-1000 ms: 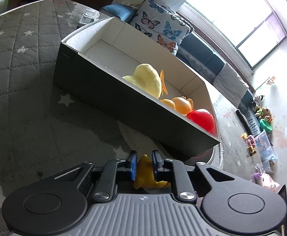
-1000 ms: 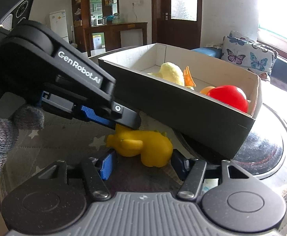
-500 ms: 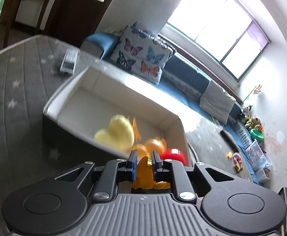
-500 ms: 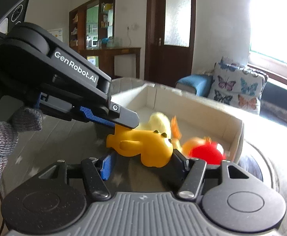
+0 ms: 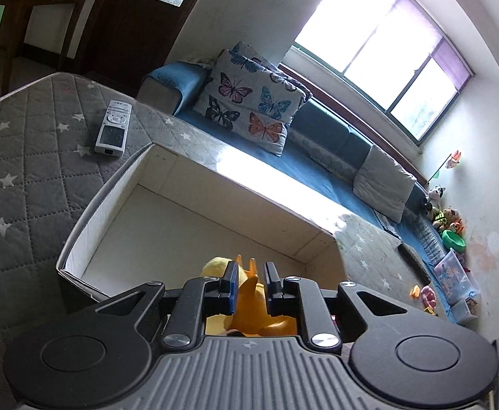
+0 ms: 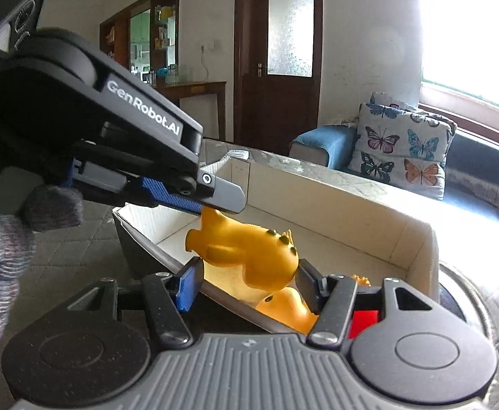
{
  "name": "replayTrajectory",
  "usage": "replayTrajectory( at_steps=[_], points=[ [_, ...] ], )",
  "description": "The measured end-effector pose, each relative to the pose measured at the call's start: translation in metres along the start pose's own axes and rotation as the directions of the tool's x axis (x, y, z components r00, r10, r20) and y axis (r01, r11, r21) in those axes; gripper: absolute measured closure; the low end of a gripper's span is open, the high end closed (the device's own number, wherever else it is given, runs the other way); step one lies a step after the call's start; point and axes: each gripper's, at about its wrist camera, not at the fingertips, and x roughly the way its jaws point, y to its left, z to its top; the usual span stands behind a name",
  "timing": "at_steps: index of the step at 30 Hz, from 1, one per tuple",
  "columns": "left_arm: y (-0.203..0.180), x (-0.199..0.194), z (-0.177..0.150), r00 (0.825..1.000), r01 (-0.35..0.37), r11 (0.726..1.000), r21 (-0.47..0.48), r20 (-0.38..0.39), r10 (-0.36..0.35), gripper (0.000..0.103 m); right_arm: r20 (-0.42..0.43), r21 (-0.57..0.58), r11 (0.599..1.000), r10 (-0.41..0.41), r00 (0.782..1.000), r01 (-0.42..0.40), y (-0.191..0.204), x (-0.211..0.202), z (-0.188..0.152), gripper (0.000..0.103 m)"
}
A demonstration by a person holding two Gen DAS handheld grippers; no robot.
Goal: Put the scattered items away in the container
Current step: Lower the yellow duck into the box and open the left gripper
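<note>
My left gripper (image 5: 248, 275) is shut on a yellow-orange toy animal (image 5: 249, 302) and holds it in the air over the open box (image 5: 88, 212). In the right wrist view the left gripper (image 6: 215, 194) grips the toy animal (image 6: 249, 253) by one end above the box (image 6: 416, 239). My right gripper (image 6: 249, 282) is open, its fingers on either side of the hanging toy without touching it. Inside the box lie a pale yellow plush (image 5: 215, 264), an orange toy (image 6: 287, 311) and a red ball (image 6: 362, 323), mostly hidden by the grippers.
The box stands on a grey quilted star-pattern mat (image 5: 17, 157). A white remote (image 5: 112, 128) lies on the mat behind the box. A blue sofa with a butterfly cushion (image 5: 249, 102) runs behind the table. Toys lie on the floor at far right (image 5: 451, 273).
My left gripper has lifted the yellow-orange toy off the mat in front of the box and carried it up over the box's open top. My right gripper followed, still open.
</note>
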Motion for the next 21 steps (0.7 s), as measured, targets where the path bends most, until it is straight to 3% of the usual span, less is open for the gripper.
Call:
replayTrajectory(
  at_steps=[21],
  points=[
    [-0.009, -0.034, -0.028, 0.998, -0.051, 0.998, 0.042, 0.031, 0.050, 0.080, -0.004, -0.010, 1.000, -0.002, 1.000, 0.002, 0.003, -0.030, -0.020, 0.039]
  ],
)
